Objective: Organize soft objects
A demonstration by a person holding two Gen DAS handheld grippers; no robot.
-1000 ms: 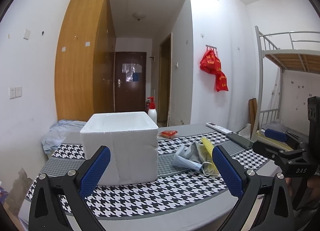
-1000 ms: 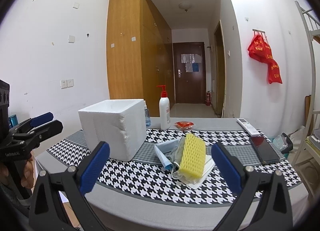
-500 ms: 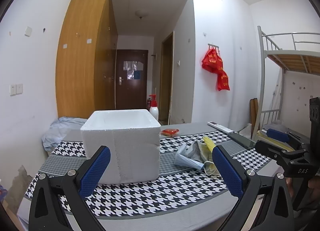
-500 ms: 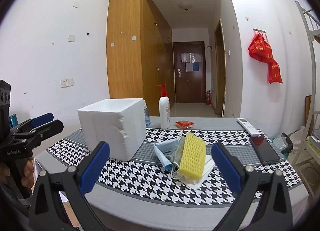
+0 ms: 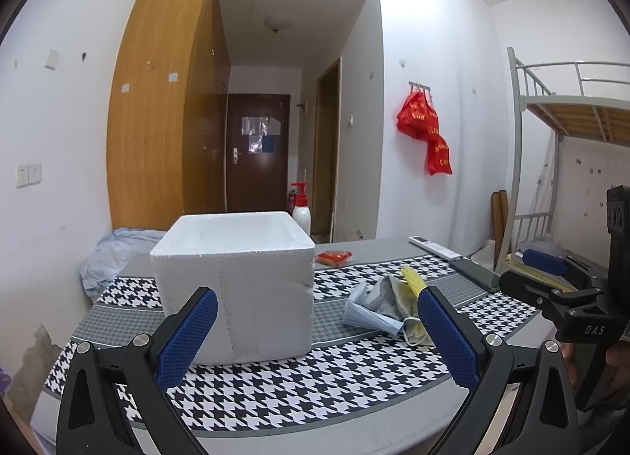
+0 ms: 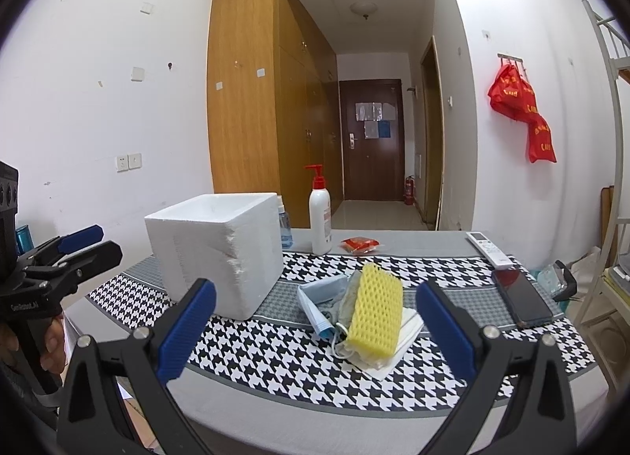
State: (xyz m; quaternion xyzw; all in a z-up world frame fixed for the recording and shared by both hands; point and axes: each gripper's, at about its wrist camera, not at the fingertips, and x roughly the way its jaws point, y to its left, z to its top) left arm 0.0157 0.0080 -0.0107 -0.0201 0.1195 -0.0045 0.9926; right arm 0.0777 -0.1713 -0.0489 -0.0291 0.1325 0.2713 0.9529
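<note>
A white foam box (image 5: 236, 278) (image 6: 220, 250) stands open-topped on the houndstooth tablecloth (image 5: 315, 376). Right of it lies a pile of soft things: a yellow sponge (image 6: 376, 309) (image 5: 412, 278) on top of blue, grey and white face masks (image 6: 321, 299) (image 5: 370, 307). My left gripper (image 5: 315, 337) is open and empty, held off the table's near edge facing the box. My right gripper (image 6: 315, 329) is open and empty, held in front of the pile. Each gripper shows at the side of the other's view.
A pump bottle (image 6: 319, 215), a small blue bottle (image 6: 284, 228) and a red packet (image 6: 360, 244) stand behind the box. A white remote (image 6: 488, 248) and a dark phone (image 6: 519, 297) lie at the right. A bunk bed frame (image 5: 551, 140) stands beyond the table's right end.
The left wrist view has shifted slightly, so the box and pile sit a little lower and closer. The right gripper and the objects have not visibly moved.
</note>
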